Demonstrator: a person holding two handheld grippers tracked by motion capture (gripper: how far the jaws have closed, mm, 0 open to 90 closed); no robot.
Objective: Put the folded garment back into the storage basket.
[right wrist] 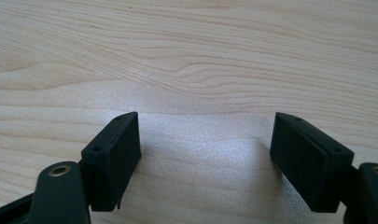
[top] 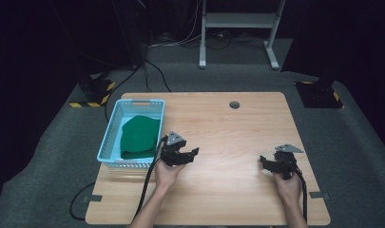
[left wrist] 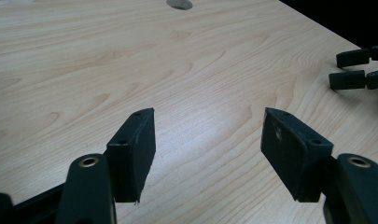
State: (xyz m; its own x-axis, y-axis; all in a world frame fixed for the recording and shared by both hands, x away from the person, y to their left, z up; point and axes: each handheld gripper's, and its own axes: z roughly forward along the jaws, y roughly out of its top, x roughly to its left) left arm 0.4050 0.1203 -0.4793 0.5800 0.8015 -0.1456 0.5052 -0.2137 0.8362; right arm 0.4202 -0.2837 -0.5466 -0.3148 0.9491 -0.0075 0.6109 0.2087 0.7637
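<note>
1. High view: the wooden table carries a light blue plastic basket at its 9 o'clock edge, with a green cloth lying inside it, bunched toward the near half. The left gripper sits just at 3 o'clock of the basket's near corner, held in the person's left hand, jaws spread and pointing toward 2 o'clock, nothing between them. The right gripper is way over at the table's 4 o'clock side, gripped by the right hand, jaws apart and aimed toward 9 o'clock, also empty. The two grippers are well apart, with bare wood between them. There's a round cable hole near the 12 o'clock edge.

2. Left gripper view: both black pads stand wide open just over the wood grain, holding nothing. The other gripper's jaw tips poke in at about 2 o'clock, and the cable hole peeks in at 12 o'clock.

3. Right gripper view: same deal, pads spread wide, nothing clamped, plain tabletop ahead toward 12 o'clock.
</note>
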